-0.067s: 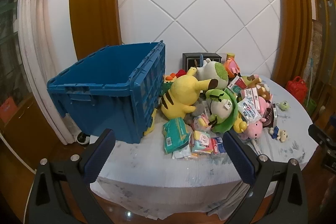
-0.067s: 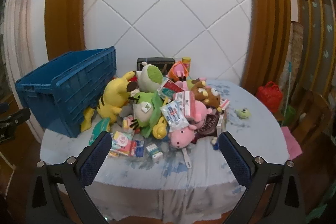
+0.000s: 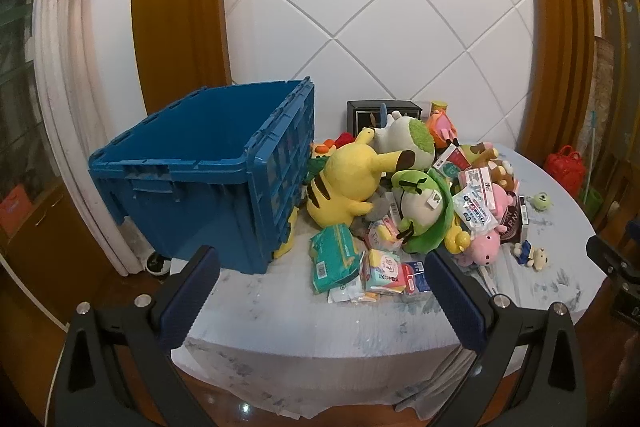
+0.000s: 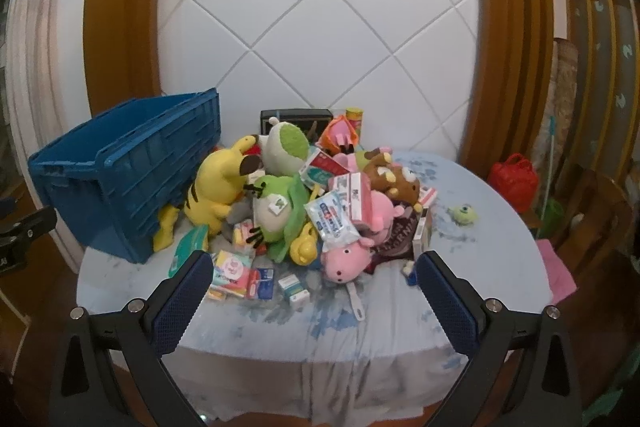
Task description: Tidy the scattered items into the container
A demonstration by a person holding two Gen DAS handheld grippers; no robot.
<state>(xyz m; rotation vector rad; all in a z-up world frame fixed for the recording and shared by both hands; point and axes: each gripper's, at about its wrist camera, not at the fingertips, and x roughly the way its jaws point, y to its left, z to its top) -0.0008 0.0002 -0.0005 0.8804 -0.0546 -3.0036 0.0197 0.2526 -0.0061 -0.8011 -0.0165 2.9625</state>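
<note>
Nothing has visibly shifted since the frame a moment earlier: the left gripper (image 3: 322,291) and the right gripper (image 4: 314,293) both hang with jaws spread wide and nothing between them, short of the near edge of the round bench (image 3: 280,323). The blue crate (image 3: 208,179) sits as before at the bench's left side, tilted, with the yellow plush (image 3: 348,183) leaning against its wall. The heap of plush toys and packets, among them the green frog plush (image 4: 276,211) and pink pig plush (image 4: 344,259), lies unmoved just right of the crate.
</note>
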